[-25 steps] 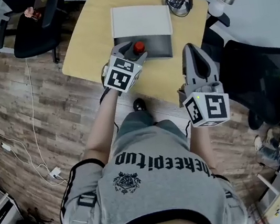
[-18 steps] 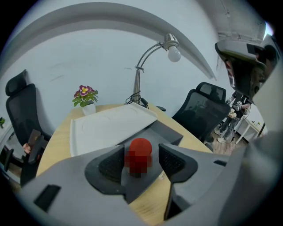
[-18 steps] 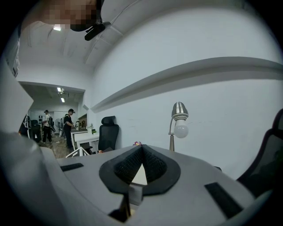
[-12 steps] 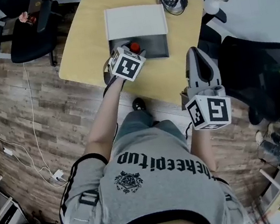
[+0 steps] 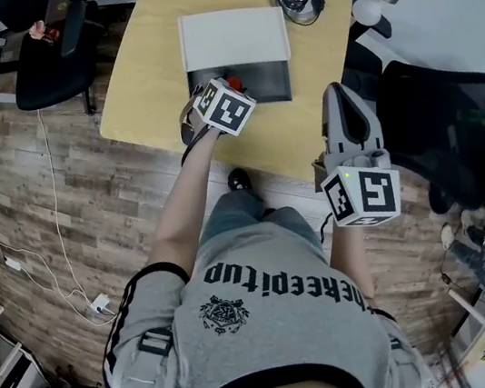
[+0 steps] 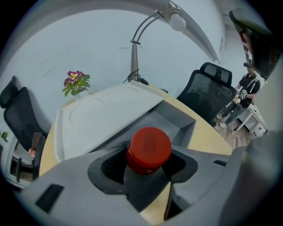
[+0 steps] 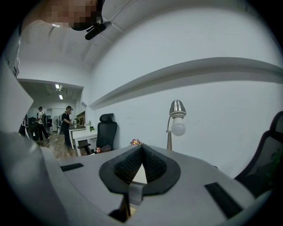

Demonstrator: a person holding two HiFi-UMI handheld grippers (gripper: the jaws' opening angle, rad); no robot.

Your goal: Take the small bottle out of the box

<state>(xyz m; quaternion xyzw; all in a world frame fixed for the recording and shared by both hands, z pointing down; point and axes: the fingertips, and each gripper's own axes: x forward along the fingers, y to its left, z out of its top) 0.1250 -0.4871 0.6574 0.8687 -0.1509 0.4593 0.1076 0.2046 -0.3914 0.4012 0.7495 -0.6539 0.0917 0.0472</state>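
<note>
Grab step: left tongs [image 5: 227,90] pinching small bottle [image 6: 149,149] under its red cap, at front of box [image 5: 266,82]; right tongs [image 7: 140,170] pressed together, empty; next prob. lift straight up, clear of box wall.

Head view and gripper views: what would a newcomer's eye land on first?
The red-capped bottle sits mid-frame in the left gripper view, held in the left gripper's fingers at the open grey box. The right gripper hangs shut and empty near the table's edge.
</note>
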